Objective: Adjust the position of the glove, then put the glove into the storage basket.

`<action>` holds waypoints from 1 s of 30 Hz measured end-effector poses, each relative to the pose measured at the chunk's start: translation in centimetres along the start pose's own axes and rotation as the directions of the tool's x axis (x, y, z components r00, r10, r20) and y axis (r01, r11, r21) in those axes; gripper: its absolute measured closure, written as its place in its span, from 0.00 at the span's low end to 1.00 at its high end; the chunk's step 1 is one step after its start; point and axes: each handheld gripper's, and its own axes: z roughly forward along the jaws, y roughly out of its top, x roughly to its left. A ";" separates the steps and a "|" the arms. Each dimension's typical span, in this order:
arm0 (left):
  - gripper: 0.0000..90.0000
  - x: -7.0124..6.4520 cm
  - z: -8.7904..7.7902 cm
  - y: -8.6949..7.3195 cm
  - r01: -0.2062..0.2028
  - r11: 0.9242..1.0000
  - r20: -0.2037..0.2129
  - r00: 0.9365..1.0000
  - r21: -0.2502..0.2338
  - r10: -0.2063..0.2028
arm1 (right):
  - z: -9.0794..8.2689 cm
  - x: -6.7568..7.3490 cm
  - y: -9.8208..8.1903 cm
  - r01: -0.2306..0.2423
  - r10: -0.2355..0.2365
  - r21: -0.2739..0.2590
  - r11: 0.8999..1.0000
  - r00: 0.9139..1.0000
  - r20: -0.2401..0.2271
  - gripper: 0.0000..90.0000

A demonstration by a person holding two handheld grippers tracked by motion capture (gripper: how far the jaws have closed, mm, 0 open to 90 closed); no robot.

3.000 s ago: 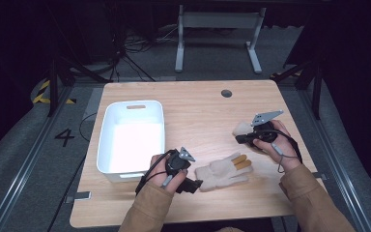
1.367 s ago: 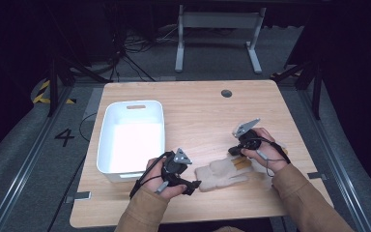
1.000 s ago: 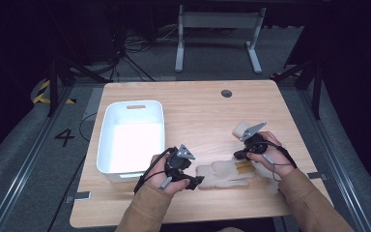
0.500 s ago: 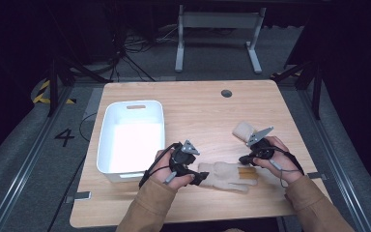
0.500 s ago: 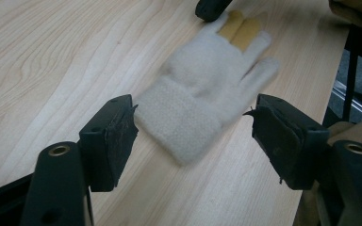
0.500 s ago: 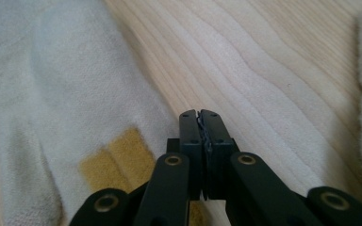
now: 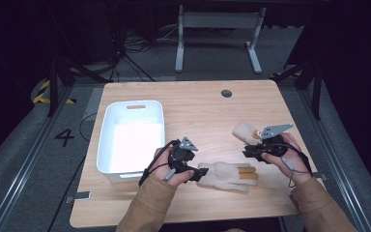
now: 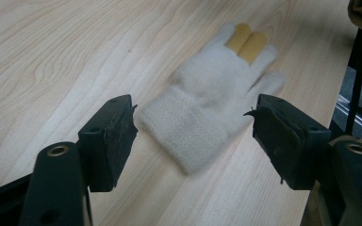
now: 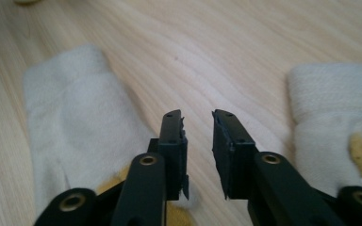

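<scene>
findings: 2 cream knit gloves lie on the wooden table (image 7: 193, 111), well apart from each other. the near glove (image 7: 228, 175) lies flat by the front edge, cuff toward your left gripper (image 7: 199, 173), its 2 yellow fingers pointing the other way. the far glove (image 7: 245, 132) lies just beside your right gripper (image 7: 249, 151), partly behind it.

tool state: your left gripper stands wide, its jaws straddling the cuff of the near glove without pressing on it; the glove rests free on the table. your right gripper's jaws have just been opening and now stand narrowly parted, with bare wood between them and a glove lying to either side.

step in hand, by my judgement: neither glove is held; you are placed to take the near one by the cuff.

next move calls for: lower the left jaws onto the cuff and close squarely, catching both layers of knit. the white bin (image 7: 131, 137) stands near your left hand, ready as a likely destination.
</scene>
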 end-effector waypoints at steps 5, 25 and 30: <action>0.34 0.2 0.0 -0.1 0.004 1.000 -0.007 1.000 0.000 -0.004 | -0.8 -0.3 0.1 -0.024 0.026 -0.057 0.998 0.999 0.023 0.70; 0.33 0.4 0.0 -0.4 0.011 1.000 -0.002 1.000 0.006 -0.011 | -4.5 -2.8 -0.7 -0.119 0.175 -0.258 0.959 0.963 0.207 0.44; 0.32 0.3 -0.1 -0.6 0.016 1.000 -0.006 1.000 0.011 -0.015 | -4.9 -3.6 -1.0 -0.129 0.184 -0.248 0.960 0.959 0.216 0.44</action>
